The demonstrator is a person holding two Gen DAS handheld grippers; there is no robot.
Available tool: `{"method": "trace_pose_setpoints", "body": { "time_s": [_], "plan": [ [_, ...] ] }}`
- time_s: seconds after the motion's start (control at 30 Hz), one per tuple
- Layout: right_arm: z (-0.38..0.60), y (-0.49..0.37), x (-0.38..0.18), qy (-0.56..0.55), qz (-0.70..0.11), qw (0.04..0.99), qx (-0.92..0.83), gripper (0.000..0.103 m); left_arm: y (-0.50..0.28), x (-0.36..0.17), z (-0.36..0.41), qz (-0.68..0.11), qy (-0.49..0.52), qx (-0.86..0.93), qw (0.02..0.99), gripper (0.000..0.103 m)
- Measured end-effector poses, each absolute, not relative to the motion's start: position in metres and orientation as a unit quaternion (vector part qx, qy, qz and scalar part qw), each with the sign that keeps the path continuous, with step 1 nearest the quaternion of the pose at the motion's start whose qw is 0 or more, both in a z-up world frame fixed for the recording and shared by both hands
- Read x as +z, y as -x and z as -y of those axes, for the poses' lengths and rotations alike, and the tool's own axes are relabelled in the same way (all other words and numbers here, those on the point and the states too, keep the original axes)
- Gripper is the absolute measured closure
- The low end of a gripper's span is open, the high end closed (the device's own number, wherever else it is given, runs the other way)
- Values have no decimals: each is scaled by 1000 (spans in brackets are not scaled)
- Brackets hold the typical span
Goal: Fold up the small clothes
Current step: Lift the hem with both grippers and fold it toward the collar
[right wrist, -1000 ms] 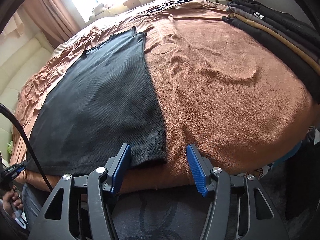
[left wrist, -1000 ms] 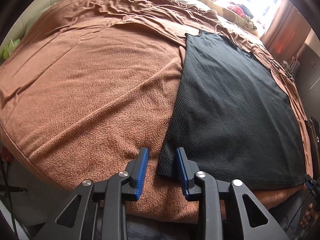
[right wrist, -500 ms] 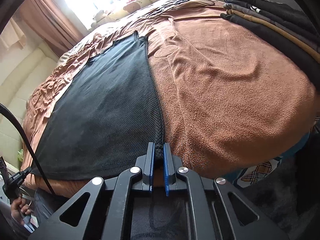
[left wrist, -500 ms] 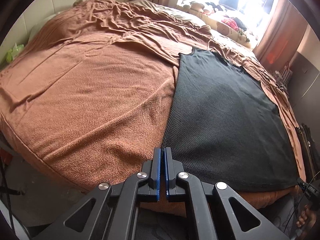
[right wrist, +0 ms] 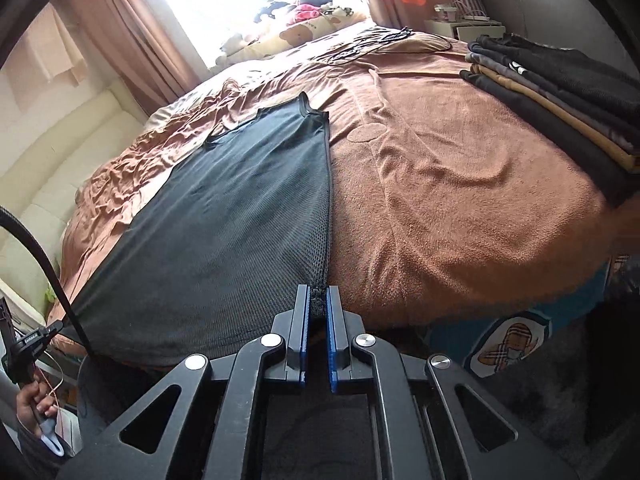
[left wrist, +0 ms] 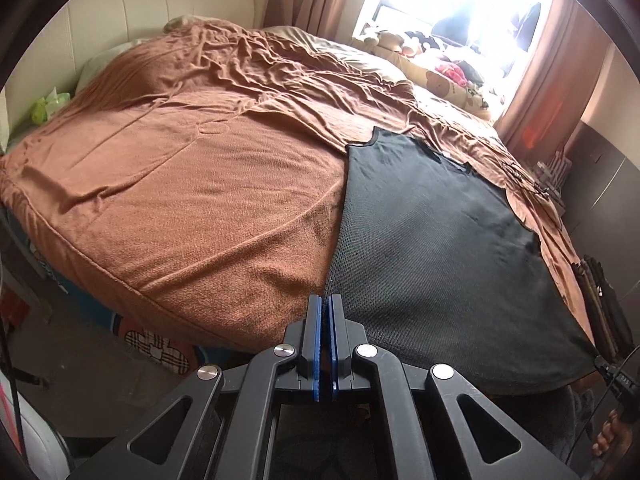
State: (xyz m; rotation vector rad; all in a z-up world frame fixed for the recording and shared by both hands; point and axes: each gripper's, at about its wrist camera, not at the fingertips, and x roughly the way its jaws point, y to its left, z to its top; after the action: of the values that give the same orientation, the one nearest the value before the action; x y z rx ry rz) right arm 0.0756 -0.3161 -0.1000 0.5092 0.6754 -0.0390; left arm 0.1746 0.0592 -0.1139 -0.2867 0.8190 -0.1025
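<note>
A black mesh sleeveless top (left wrist: 432,240) lies spread on the brown blanket of a bed (left wrist: 200,200), neck end far, hem near me. My left gripper (left wrist: 325,300) is shut on the hem's left corner. My right gripper (right wrist: 319,290) is shut on the hem's right corner, and the same top (right wrist: 240,216) stretches away from it. Both corners are lifted a little off the bed edge and the hem hangs taut between them.
A stack of folded dark and tan clothes (right wrist: 560,92) sits on the bed's right side. Stuffed toys and pillows (left wrist: 440,68) lie by the window at the far end. A cream sofa back (right wrist: 48,184) stands to the left. A cable (right wrist: 40,248) crosses the right wrist view.
Both grippers were open beside the hem corners a second ago. They have shut on the corners and lifted and pulled them back toward me.
</note>
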Motion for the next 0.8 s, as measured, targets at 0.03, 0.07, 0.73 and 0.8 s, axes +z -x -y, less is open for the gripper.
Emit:
{"method": "trace_pose_setpoints", "body": {
  "time_s": [0.03, 0.07, 0.73, 0.8],
  "plan": [
    [314, -70, -98, -244, -325, 913, -18, 99, -169, -112, -61, -394, 141, -50, 907, 100],
    [313, -64, -96, -242, -323, 915, -16, 99, -163, -110, -62, -390, 142, -51, 908, 100],
    [292, 37, -58, -197, -261, 945, 25, 100, -51, -66, -84, -308, 154, -59, 937, 100],
    [290, 45, -56, -193, -256, 947, 27, 100, -44, -63, -85, -301, 152, -61, 939, 100]
  ]
}}
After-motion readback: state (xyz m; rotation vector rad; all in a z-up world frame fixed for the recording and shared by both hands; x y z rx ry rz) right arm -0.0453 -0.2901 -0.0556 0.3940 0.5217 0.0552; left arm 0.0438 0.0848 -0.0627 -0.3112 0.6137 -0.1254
